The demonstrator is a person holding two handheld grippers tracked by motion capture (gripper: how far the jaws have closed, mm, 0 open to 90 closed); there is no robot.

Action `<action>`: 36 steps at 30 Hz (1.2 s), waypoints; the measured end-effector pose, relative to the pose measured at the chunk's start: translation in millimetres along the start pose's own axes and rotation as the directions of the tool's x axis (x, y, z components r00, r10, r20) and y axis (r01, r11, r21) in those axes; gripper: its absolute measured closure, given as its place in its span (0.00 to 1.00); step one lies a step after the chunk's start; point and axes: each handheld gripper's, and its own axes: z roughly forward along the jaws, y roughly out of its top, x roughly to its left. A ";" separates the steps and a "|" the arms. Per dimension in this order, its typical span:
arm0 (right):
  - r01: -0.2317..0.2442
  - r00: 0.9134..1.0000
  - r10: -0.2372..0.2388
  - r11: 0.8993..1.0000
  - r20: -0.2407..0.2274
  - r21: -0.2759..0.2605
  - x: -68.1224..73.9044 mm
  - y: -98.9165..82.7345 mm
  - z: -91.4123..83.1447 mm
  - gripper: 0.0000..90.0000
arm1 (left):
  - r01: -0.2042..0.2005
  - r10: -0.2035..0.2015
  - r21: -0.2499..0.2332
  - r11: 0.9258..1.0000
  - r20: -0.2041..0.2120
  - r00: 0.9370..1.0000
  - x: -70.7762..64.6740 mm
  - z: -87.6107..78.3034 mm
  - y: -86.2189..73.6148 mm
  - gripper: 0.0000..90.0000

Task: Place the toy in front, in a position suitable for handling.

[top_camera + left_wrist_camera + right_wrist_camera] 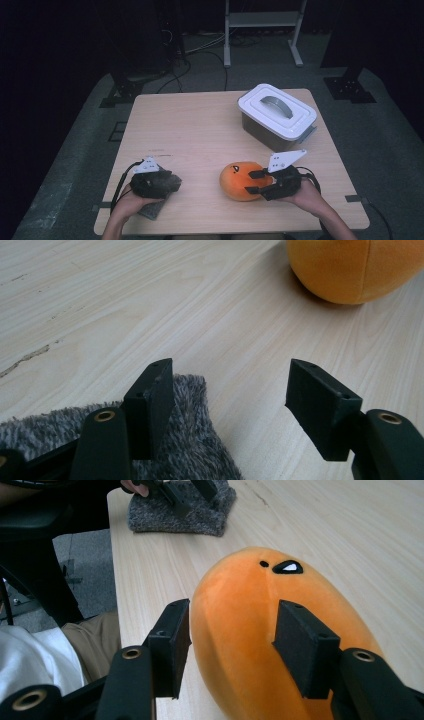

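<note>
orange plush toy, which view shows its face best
The right gripper view: the orange plush toy lies close in front of the camera, with its black eye markings sharp. The high view shows the whole toy small, its face a dark speck. The left gripper view catches a plain rounded edge, no face.

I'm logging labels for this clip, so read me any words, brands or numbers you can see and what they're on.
No readable text anywhere.
Orange plush: only a printed black-and-white eye mark, no letters.
White box lid: blank.
Grey fuzzy cloth: blank.
Faint marks on the table: too small to read.
</note>
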 end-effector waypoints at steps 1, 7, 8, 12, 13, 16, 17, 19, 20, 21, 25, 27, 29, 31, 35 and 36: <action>0.005 1.000 -0.005 1.000 0.005 0.000 -0.4 1.1 -1.0 0.52 | -0.001 0.001 0.000 1.000 0.000 1.000 -0.1 -0.1 0.2 0.38; 0.008 1.000 -0.008 1.000 0.018 -0.028 -14.4 11.1 -6.7 0.58 | 0.000 0.000 0.000 1.000 0.002 1.000 -0.5 -0.4 0.1 0.38; 0.009 1.000 -0.009 1.000 0.021 -0.028 -17.4 12.6 -6.6 0.60 | -0.001 0.001 0.000 1.000 0.003 1.000 -0.5 -0.4 0.0 0.37; 0.010 0.999 -0.009 1.000 0.031 -0.022 -31.1 17.6 -4.1 0.65 | -0.006 0.006 0.004 1.000 0.007 1.000 -0.8 -0.4 0.3 0.37; 0.008 1.000 -0.008 1.000 0.029 -0.019 -35.3 19.2 -3.0 0.67 | -0.007 0.007 0.003 1.000 0.007 1.000 -1.1 -0.3 0.5 0.37; 0.022 0.999 -0.022 1.000 0.024 0.010 -51.0 24.9 4.4 0.70 | -0.007 0.007 0.001 1.000 0.010 1.000 -0.8 0.3 1.0 0.37; 0.025 0.999 -0.026 0.999 0.027 0.023 -54.7 26.0 6.8 0.71 | -0.004 0.004 -0.001 1.000 0.007 1.000 -0.5 0.4 1.1 0.37; 0.025 0.999 -0.026 0.999 0.018 0.030 -62.8 27.8 10.7 0.71 | -0.003 0.003 -0.004 1.000 0.009 1.000 0.0 -0.2 1.0 0.36; 0.024 1.000 -0.025 0.999 0.013 0.030 -66.3 28.5 11.9 0.71 | -0.003 0.003 -0.004 1.000 0.009 1.000 0.0 -0.2 1.0 0.36; 0.024 1.000 -0.025 0.999 0.013 0.030 -66.3 28.5 11.9 0.71 | 0.000 0.000 -0.009 1.000 0.011 1.000 -0.2 -0.4 0.9 0.36; 0.023 1.000 -0.023 1.000 -0.020 0.009 -79.2 30.1 15.2 0.71 | 0.000 0.000 -0.003 1.000 0.015 1.000 0.1 0.7 0.1 0.36; 0.020 0.999 -0.019 1.000 -0.040 0.019 -81.5 28.4 17.6 0.70 | -0.004 0.004 0.000 1.000 0.016 1.000 0.2 0.8 0.2 0.36; 0.025 0.998 -0.023 0.999 -0.063 0.029 -82.2 25.0 20.4 0.66 | -0.003 0.003 0.002 1.000 0.019 1.000 -0.1 1.1 0.5 0.35; 0.028 0.995 -0.025 0.999 -0.098 0.023 -81.6 20.1 22.0 0.63 | 0.000 0.000 0.001 1.000 0.023 1.000 -0.2 2.0 0.5 0.35; 0.022 0.991 -0.018 0.999 -0.135 0.025 -79.7 13.6 23.6 0.55 | -0.004 0.003 0.012 1.000 0.025 1.000 0.0 3.7 0.9 0.34; 0.035 0.989 -0.030 0.999 -0.145 0.036 -75.6 10.2 24.6 0.50 | -0.002 0.002 0.014 1.000 0.027 1.000 -0.4 4.4 1.1 0.34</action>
